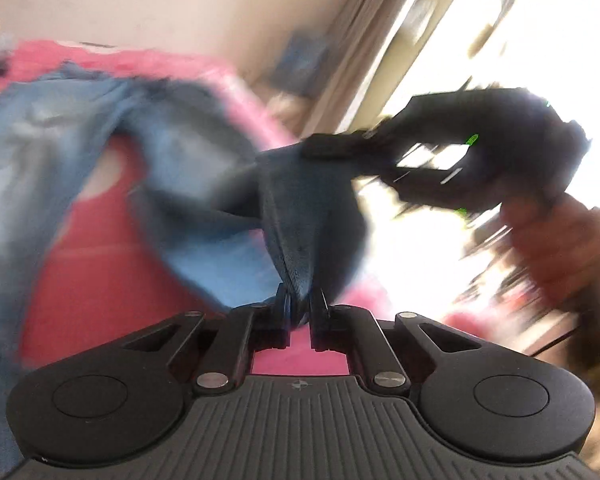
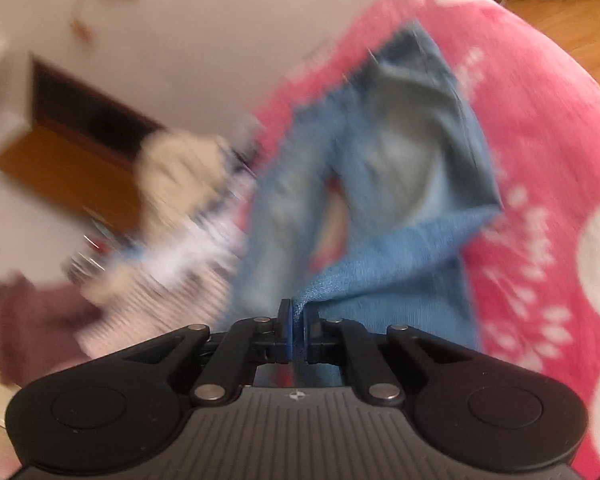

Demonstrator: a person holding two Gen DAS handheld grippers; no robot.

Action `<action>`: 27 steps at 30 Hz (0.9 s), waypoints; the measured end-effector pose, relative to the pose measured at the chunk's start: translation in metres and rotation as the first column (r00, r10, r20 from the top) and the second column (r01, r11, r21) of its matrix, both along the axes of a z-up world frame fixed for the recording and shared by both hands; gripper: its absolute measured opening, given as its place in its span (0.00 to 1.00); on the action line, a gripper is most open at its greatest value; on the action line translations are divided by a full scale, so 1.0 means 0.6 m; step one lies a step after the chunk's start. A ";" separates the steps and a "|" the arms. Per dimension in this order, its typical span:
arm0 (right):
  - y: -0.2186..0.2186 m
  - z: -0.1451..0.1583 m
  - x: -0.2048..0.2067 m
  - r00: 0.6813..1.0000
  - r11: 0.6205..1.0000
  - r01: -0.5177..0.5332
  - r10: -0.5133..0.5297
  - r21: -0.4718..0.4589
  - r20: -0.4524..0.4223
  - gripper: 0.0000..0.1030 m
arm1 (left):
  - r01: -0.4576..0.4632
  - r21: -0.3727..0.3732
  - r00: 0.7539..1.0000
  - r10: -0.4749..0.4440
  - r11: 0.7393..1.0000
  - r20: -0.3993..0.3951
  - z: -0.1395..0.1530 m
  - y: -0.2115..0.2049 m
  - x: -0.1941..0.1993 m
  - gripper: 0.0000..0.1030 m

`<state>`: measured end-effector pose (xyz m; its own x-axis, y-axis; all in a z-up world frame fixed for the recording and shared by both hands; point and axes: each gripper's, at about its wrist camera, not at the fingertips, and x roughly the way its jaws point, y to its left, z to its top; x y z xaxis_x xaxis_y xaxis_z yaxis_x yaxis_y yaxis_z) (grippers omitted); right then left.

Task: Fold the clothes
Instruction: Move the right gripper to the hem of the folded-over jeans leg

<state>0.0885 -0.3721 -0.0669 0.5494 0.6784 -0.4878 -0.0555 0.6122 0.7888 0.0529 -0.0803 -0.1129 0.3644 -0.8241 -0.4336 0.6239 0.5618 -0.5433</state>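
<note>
Light blue jeans [image 1: 180, 168] lie spread over a pink blanket [image 1: 100, 264], blurred by motion. My left gripper [image 1: 300, 300] is shut on a fold of their denim, which rises in a taut ridge from the pads. Further along the same edge, the right gripper [image 1: 332, 148] shows in the left wrist view, held by a hand [image 1: 560, 248], pinching the cloth. In the right wrist view the right gripper [image 2: 299, 312] is shut on the jeans [image 2: 380, 184] edge, and the legs stretch away over the pink blanket [image 2: 540, 160].
A heap of other clothes [image 2: 172, 208], cream, striped and mauve, lies left of the jeans. A wooden cabinet [image 2: 72, 152] stands by the wall behind it. Wooden floor [image 2: 572, 12] shows past the blanket. A bright window [image 1: 480, 40] fills the right of the left wrist view.
</note>
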 end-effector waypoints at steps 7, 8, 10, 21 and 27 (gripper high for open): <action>-0.102 -0.022 -0.002 0.983 0.985 0.171 -0.168 0.038 -0.071 0.09 | 0.091 -0.034 0.985 -0.095 0.995 -0.141 -0.015 -0.044 -0.015 0.23; -0.114 -0.038 -0.004 0.971 0.978 0.206 -0.209 -0.037 -0.119 0.09 | 0.099 -0.008 0.981 -0.099 0.995 -0.164 -0.028 -0.049 -0.022 0.25; -0.131 -0.048 -0.024 0.949 0.955 0.246 -0.272 -0.165 -0.158 0.10 | 0.116 0.026 0.975 -0.109 0.993 -0.196 -0.044 -0.051 -0.035 0.26; 0.024 0.039 -0.136 0.993 0.955 -0.031 -0.004 -0.294 -0.120 0.48 | 0.152 0.112 0.979 -0.134 0.982 -0.153 -0.034 0.020 -0.064 0.42; 0.131 -0.021 -0.154 0.977 0.876 -0.124 0.027 -0.465 -0.210 0.56 | 0.076 0.213 0.981 -0.034 0.974 -0.193 -0.053 0.077 -0.066 0.42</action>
